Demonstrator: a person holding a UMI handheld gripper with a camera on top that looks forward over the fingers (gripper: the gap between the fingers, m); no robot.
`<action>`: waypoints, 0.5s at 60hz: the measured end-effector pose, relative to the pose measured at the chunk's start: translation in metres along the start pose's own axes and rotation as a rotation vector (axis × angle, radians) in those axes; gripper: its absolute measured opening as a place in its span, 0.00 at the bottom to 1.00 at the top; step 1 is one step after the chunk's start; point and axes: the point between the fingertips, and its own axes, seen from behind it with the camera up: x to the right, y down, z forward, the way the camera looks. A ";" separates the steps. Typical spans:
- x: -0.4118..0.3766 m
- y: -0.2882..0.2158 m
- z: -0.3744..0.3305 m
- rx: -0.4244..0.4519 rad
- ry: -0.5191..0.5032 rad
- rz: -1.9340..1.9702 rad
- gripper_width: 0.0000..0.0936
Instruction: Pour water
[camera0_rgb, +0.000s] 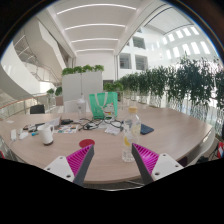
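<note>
My gripper (112, 162) is open and empty, its two magenta pads (80, 160) spread wide above the near edge of a round wooden table (170, 130). A clear plastic water bottle (134, 124) stands just ahead of the right finger. A clear glass (127, 146) with a yellowish bit inside stands in front of it, close to the right fingertip. A small red cup or lid (87, 144) sits just beyond the left finger.
Further back on the table are a green bag-like object (101, 105), a white cup (47, 134), dark items (28, 130) at the left and a dark flat item (146, 128) at the right. Chairs, planters and an atrium lie beyond.
</note>
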 end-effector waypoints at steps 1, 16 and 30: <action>0.008 0.003 0.012 -0.001 0.010 0.004 0.89; 0.075 0.012 0.128 0.059 0.100 0.001 0.89; 0.074 0.006 0.187 0.129 0.076 0.007 0.54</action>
